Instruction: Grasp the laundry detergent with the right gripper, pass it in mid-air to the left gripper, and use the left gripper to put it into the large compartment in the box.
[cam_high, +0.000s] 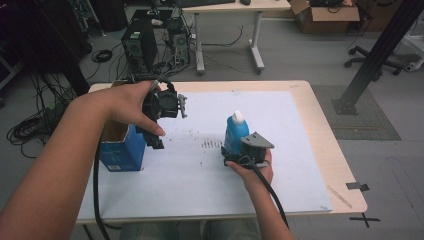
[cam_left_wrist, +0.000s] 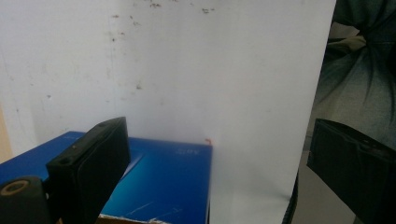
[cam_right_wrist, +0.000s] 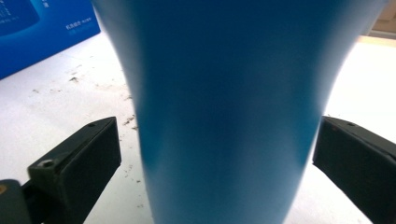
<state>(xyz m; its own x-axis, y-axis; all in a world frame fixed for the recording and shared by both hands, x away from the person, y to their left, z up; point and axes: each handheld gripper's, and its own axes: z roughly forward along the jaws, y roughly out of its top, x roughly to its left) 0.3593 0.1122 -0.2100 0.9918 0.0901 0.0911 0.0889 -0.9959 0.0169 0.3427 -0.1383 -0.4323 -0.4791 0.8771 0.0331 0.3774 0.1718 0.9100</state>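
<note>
A blue bottle (cam_high: 235, 131) with a white cap stands upright near the middle of the white mat (cam_high: 280, 125). My right gripper (cam_high: 235, 156) is at its base from the near side. In the right gripper view the bottle (cam_right_wrist: 224, 112) sits between the open jaws, a small gap on the left and almost touching on the right. My left gripper (cam_high: 156, 134) hangs above the mat beside an open blue box (cam_high: 120, 147) at the table's left. In the left gripper view its jaws (cam_left_wrist: 219, 128) are wide open with nothing between them, over the blue box (cam_left_wrist: 163, 182).
The mat covers most of a wooden table (cam_high: 345, 170); dark specks mark it near the bottle. Beyond the table are computer towers (cam_high: 140, 45), a desk (cam_high: 235, 7), a cardboard box (cam_high: 325, 17) and floor cables. A black post (cam_high: 375, 55) stands at the right.
</note>
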